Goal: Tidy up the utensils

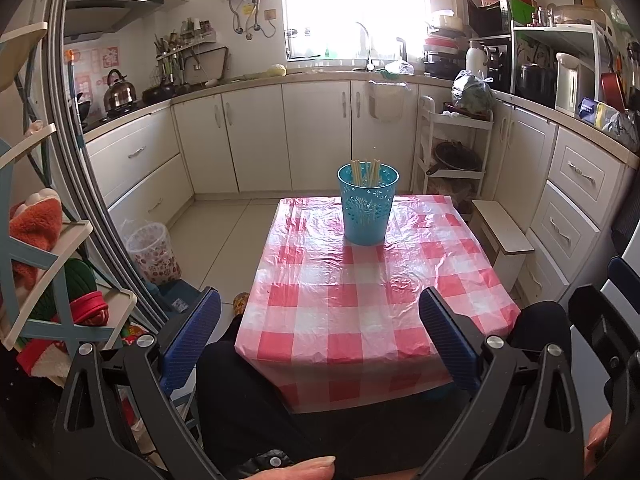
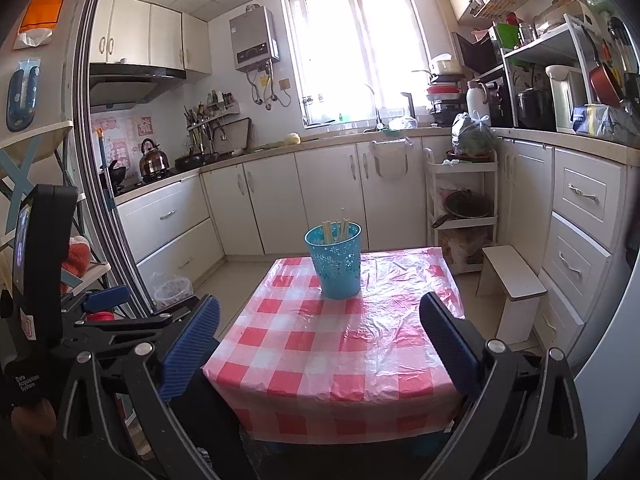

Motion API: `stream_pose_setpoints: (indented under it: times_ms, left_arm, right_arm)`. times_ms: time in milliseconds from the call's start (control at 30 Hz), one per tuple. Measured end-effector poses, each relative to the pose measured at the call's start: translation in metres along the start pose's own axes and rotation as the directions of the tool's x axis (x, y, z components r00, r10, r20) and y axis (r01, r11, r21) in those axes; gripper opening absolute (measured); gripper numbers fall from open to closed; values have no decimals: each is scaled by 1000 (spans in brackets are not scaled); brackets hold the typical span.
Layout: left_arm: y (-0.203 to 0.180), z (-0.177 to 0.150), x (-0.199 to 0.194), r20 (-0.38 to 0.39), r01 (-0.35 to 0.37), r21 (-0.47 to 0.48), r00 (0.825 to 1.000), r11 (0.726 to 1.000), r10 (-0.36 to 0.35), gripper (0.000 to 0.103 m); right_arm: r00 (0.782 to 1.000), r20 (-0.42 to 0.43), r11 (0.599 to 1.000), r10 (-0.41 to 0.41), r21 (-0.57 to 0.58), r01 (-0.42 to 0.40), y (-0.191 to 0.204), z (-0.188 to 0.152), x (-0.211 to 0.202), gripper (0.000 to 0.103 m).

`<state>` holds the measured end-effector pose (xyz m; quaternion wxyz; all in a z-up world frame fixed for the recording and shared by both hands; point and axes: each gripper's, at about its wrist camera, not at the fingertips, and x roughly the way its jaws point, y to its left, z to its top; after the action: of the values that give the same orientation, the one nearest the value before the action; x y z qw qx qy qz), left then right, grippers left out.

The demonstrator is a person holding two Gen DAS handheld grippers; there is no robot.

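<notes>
A blue perforated cup [image 1: 367,208] stands upright at the far end of the small table [image 1: 304,320], which has a red-and-white checked plastic cover. Several pale wooden chopsticks [image 1: 366,171] stand inside the cup. The cup also shows in the right wrist view [image 2: 336,264], with the chopsticks [image 2: 336,231] in it. My left gripper [image 1: 320,300] is open and empty, held back over the table's near edge. My right gripper [image 2: 320,308] is open and empty, also short of the cup. The left gripper [image 2: 120,312] shows at the left of the right wrist view.
A low white stool [image 2: 512,276] stands right of the table. A white trolley shelf [image 2: 460,200] stands behind it. A plastic waste bin [image 1: 154,254] sits on the floor at left. White cabinets [image 1: 320,136] line the walls. A shelf rack [image 1: 48,272] is close on the left.
</notes>
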<state>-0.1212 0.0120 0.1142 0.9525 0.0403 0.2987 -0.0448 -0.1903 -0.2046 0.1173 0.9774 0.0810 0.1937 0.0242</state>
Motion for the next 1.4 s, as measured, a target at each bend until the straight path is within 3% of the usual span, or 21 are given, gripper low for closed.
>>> stream_pose_setpoints:
  times_ms: [1400]
  left_arm:
    - [0, -3, 2, -4, 4, 4, 1000, 1000, -4, 95]
  right_arm:
    - [999, -25, 1000, -22, -4, 22, -3, -4, 7, 96]
